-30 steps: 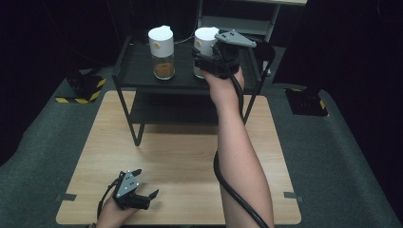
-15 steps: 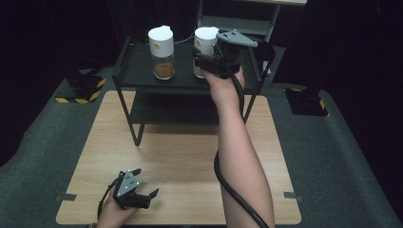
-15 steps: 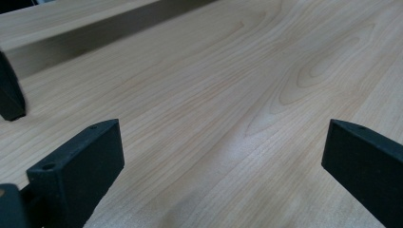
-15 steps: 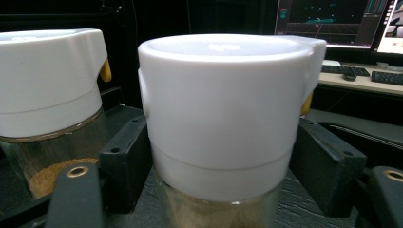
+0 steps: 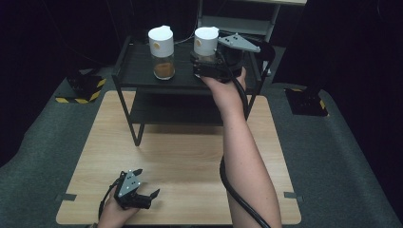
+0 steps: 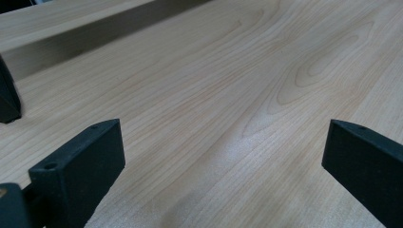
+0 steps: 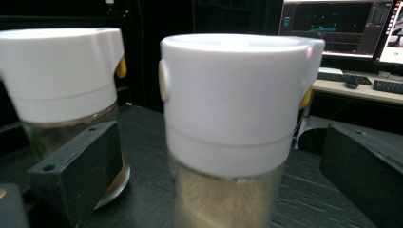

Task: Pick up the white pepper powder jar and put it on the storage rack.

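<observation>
Both jaws of the right gripper [image 5: 205,64] stood apart around a white-capped jar [image 7: 228,142] on the black shelf [image 5: 183,83]. Left gripper [image 5: 142,192] rested spread wide over the wooden table [image 6: 214,95].

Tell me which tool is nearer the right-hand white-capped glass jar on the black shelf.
Right. The right tool sits open around that white-capped glass jar; the left tool rests open far away on the wooden table.
</observation>
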Available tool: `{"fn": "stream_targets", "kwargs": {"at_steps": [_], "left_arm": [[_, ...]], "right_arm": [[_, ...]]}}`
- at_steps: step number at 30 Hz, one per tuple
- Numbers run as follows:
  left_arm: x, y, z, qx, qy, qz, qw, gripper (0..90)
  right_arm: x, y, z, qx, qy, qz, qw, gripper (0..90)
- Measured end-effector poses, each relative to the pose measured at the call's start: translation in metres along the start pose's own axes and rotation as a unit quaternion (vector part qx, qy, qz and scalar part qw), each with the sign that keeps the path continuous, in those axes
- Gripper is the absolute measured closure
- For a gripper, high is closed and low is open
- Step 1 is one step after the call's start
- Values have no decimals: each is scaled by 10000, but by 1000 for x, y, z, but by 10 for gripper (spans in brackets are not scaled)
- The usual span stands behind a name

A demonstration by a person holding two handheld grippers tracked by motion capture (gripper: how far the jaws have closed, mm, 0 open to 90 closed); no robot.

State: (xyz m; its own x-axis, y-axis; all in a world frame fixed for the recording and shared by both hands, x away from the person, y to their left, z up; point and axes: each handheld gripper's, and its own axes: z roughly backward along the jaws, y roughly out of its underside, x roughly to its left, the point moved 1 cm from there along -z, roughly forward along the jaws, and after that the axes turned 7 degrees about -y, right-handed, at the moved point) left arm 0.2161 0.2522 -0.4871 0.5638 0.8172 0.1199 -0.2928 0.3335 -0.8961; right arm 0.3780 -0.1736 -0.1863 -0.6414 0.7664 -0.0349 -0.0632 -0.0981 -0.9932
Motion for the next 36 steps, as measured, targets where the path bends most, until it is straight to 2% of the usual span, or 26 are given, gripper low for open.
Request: {"fn": "stream_targets", "kwargs": {"at_steps": [7, 26, 36], "left_arm": [[-3, -1, 0, 10, -8, -144, 9999, 12], [-2, -2, -1, 21, 35, -168, 9999, 20], [-2, -2, -1, 23, 58, -174, 9998, 29]], "right_arm": [[2, 10, 12, -44, -70, -32, 10000, 0], [7, 35, 35, -53, -233, 52, 9997, 0], [13, 48, 45, -30, -233, 153, 9996, 0]]}}
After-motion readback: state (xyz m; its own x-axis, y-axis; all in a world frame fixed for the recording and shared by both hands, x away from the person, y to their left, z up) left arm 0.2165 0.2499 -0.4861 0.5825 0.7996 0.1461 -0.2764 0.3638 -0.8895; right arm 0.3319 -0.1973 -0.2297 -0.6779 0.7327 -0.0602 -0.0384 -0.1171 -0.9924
